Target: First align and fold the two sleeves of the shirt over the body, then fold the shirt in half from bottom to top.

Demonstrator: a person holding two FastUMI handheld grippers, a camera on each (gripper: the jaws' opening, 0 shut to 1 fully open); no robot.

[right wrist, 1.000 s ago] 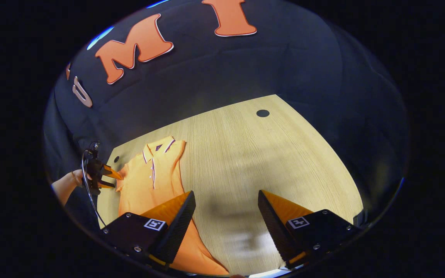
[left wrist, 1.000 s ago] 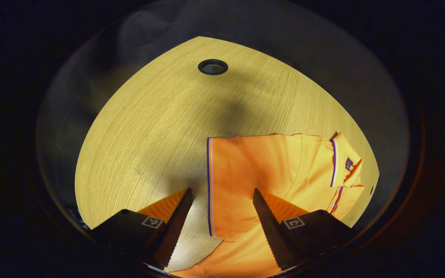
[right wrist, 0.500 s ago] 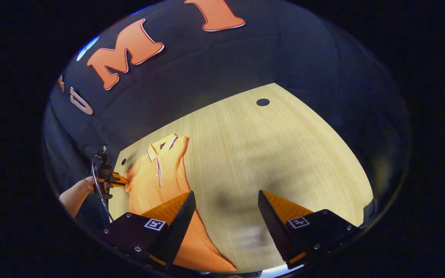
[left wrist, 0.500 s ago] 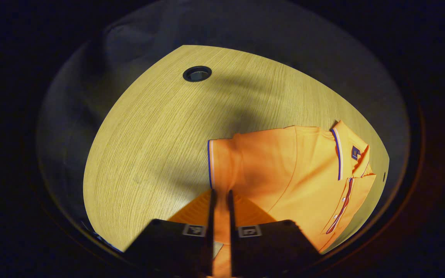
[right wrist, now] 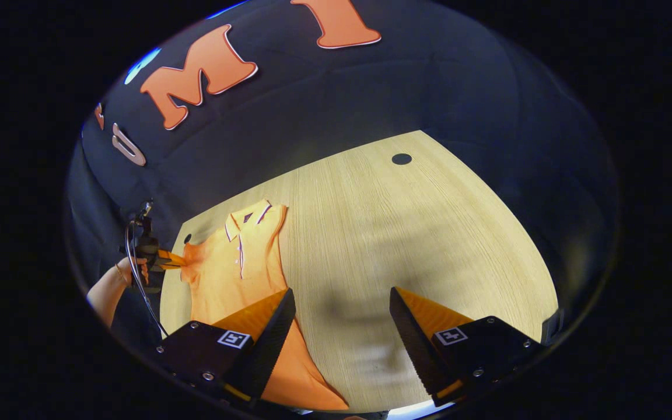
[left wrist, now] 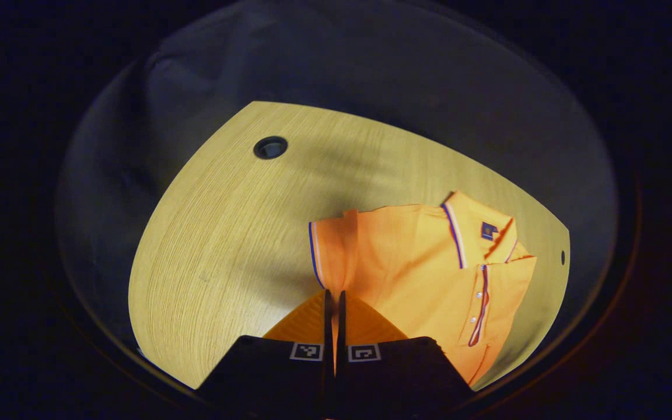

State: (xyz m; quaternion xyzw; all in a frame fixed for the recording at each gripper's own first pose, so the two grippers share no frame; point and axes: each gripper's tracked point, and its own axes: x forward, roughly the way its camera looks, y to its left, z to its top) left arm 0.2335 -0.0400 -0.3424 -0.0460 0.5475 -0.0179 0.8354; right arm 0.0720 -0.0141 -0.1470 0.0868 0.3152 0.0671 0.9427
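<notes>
An orange polo shirt with a striped collar lies on the wooden table. In the left gripper view my left gripper is shut on the shirt's striped-cuff sleeve, which is bunched and lifted toward the body. In the right gripper view the same shirt lies at the left, and the left gripper holds its sleeve, with a hand behind it. My right gripper hovers open above the table beside the shirt's lower hem, with nothing between its fingers.
A round cable hole sits in the table far from the shirt, and another small hole lies near the collar. In the right gripper view a hole marks the far table corner. Black cloth walls surround the table.
My left gripper went from open around the sleeve to shut on it, then lifted and pulled the sleeve, bunching it. The right gripper stayed open and shifted only slightly.
</notes>
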